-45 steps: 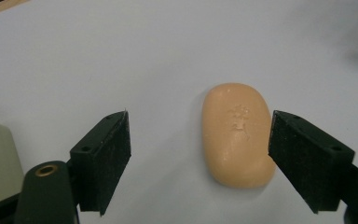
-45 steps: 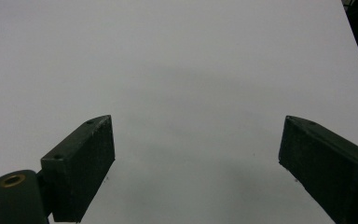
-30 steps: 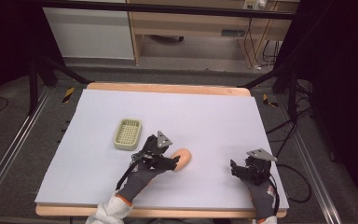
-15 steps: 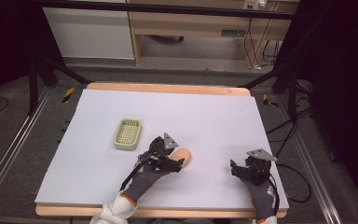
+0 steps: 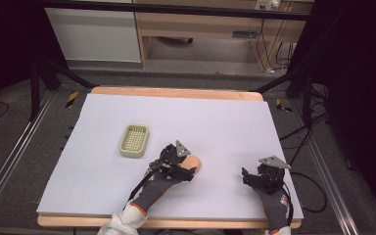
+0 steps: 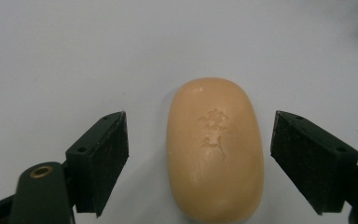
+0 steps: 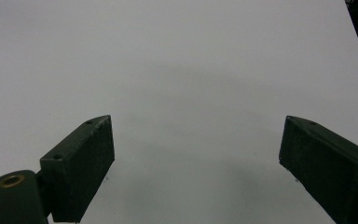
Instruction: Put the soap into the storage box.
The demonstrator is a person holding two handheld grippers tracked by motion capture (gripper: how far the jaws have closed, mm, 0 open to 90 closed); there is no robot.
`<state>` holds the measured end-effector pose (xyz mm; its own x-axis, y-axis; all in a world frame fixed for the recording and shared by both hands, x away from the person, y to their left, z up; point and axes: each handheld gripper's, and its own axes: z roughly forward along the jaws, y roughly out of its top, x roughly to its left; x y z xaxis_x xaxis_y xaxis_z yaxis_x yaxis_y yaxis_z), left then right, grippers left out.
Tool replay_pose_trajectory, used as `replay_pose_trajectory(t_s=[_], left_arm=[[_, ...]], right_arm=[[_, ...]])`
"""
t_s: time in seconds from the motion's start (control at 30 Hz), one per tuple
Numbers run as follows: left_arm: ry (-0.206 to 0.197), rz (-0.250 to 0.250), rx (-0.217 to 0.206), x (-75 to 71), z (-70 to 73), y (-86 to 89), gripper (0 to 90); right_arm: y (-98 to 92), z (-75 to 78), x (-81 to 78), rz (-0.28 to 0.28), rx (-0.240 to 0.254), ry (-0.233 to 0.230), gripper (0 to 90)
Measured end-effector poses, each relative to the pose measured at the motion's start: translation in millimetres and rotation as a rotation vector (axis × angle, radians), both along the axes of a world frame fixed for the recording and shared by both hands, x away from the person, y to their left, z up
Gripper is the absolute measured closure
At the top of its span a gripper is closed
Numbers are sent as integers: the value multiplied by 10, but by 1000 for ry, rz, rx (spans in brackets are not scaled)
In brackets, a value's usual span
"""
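On our white-covered table (image 5: pixel 225 122), we straddle the peach oval soap bar (image 6: pixel 214 154) with the open left claw (image 6: pixel 214 163), ready to squeeze, right claw (image 7: pixel 196 163) idle and open.

Bright, even light on the white surface (image 5: pixel 225 122), darkness all round it, soft shadows under slightly blurred jaws.

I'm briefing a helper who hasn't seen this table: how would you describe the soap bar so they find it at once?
Start at the white table top and go to its near edge, left of centre, where the left gripper has its jaws open on either side of the soap bar, not touching it. It is a smooth, peach-orange rounded oblong with a small stamped emblem, unlike the pale green slotted soap dish farther left.
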<state>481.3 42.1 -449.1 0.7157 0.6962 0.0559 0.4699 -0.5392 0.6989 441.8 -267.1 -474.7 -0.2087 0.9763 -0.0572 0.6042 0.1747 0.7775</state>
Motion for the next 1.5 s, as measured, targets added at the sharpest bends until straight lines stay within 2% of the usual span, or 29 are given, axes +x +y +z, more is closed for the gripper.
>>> replay_pose_trajectory(t_s=[0.5, 1.0, 1.37, 1.5], left_arm=[[26, -1, 31, 46, -115, -84, 183], [72, -5, 68, 92, -224, -138, 211], [96, -8, 40, 102, -231, -143, 284], [106, -13, 51, 101, -218, -150, 304]], right_arm=[[4, -5, 4, 1, 4, 4, 104], [5, -7, 8, 2, 1, 6, 102], [8, -7, 10, 0, 2, 9, 102], [7, -8, 12, 0, 0, 11, 101]])
